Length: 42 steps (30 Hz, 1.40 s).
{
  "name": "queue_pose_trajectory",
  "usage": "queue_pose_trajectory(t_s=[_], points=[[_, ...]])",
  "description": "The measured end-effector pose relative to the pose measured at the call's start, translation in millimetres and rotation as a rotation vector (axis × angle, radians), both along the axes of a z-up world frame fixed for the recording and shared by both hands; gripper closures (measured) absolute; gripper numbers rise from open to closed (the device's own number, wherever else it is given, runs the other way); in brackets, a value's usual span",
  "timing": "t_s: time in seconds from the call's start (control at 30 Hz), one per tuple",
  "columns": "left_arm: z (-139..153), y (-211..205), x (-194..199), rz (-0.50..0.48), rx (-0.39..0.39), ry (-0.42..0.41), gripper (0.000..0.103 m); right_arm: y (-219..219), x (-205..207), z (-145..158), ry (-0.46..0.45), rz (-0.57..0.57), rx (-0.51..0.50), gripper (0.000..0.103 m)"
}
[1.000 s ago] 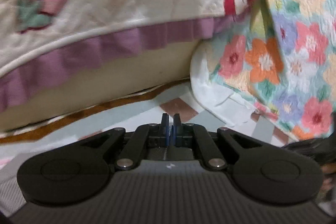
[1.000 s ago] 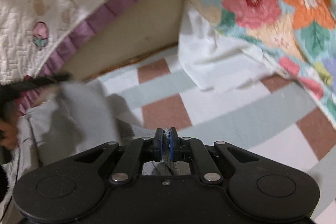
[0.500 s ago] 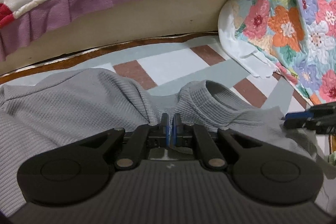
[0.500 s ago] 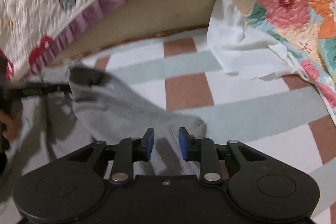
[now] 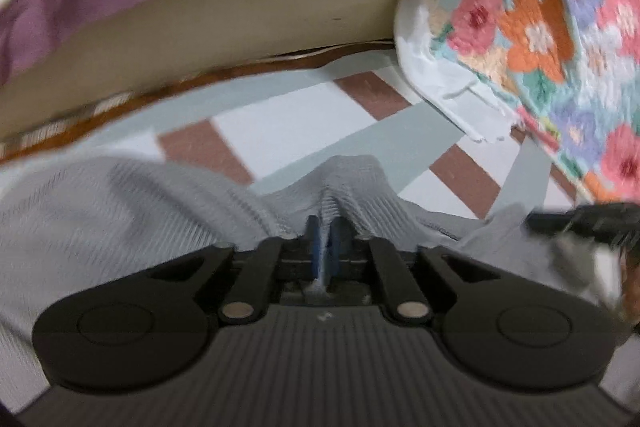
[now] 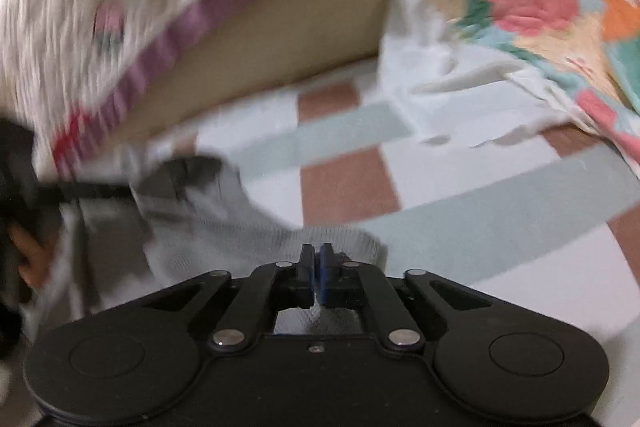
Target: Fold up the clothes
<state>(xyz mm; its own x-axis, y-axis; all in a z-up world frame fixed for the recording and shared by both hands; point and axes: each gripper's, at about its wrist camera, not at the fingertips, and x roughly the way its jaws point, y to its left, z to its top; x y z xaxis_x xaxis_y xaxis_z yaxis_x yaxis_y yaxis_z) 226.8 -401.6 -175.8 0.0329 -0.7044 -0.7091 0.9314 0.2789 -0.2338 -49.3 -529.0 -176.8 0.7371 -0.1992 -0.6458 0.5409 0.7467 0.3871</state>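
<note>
My left gripper (image 5: 325, 241) clamped on pinch of grey ribbed garment (image 5: 120, 211); fabric bunches up between pads, rest spreads left and low over checked sheet (image 5: 280, 119). My right gripper (image 6: 316, 265) just snapped closed at garment's near edge (image 6: 248, 239), jaws together; whether cloth caught between pads, cannot tell. Garment's long axis runs hand to hand, so next fold likely carries both ends same way, away from me toward bed side (image 6: 280, 39)
</note>
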Motion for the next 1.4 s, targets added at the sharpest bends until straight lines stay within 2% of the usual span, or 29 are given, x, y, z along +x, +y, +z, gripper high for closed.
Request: queue_pose_trajectory(t_s=[0.23,0.33,0.4,0.47,0.57,0.6,0.63,0.67,0.73,0.83,0.87,0.93,1.0,1.13,1.23,1.33,1.4], points=[[45,-53,-36,-0.095,-0.217,-0.179,0.103,-22,-57,36,-0.114,-0.17,0.01,0.102],[47,-85,-49,-0.128,-0.212,-0.243,0.103,-37,-70,42,-0.124,-0.228,0.017,0.102],[42,-101,-57,-0.152,-0.168,-0.282,0.103,-47,-69,38,-0.056,-0.222,0.018,0.102],[35,-99,-60,-0.161,-0.157,-0.268,0.098,-45,-68,33,0.023,-0.171,0.034,0.095],[23,-80,-49,-0.142,-0.126,-0.232,0.078,-33,-70,24,0.089,-0.116,0.062,0.089],[19,-74,-40,-0.115,-0.108,-0.222,0.068,-30,-70,20,0.093,-0.104,0.073,0.072],[15,-67,-31,-0.085,-0.09,-0.213,0.067,-28,-69,15,0.093,-0.101,0.086,0.054],[13,-59,-19,-0.058,-0.077,-0.187,0.067,-28,-67,10,0.088,-0.109,0.101,0.051],[9,-42,5,-0.004,-0.052,-0.132,0.06,-33,-59,2,0.076,-0.134,0.13,0.05],[11,-11,27,0.038,-0.019,-0.116,0.059,-44,-41,-2,0.035,-0.188,0.153,0.05],[15,3,31,0.05,-0.02,-0.133,0.059,-47,-31,-1,0.029,-0.188,0.15,0.05],[25,33,40,0.074,-0.026,-0.174,0.058,-49,-2,4,0.039,-0.146,0.118,0.05],[33,66,54,0.143,-0.021,-0.177,0.052,-42,35,11,0.065,-0.043,0.069,0.05],[35,137,92,0.351,0.055,-0.165,0.051,-17,124,21,0.161,0.213,0.002,0.051],[27,198,117,0.519,0.106,-0.124,0.05,3,185,26,0.248,0.325,-0.059,0.05],[24,253,121,0.622,0.16,-0.111,0.05,10,229,28,0.278,0.362,-0.082,0.05],[22,282,113,0.665,0.16,-0.122,0.05,9,248,26,0.288,0.346,-0.069,0.05]])
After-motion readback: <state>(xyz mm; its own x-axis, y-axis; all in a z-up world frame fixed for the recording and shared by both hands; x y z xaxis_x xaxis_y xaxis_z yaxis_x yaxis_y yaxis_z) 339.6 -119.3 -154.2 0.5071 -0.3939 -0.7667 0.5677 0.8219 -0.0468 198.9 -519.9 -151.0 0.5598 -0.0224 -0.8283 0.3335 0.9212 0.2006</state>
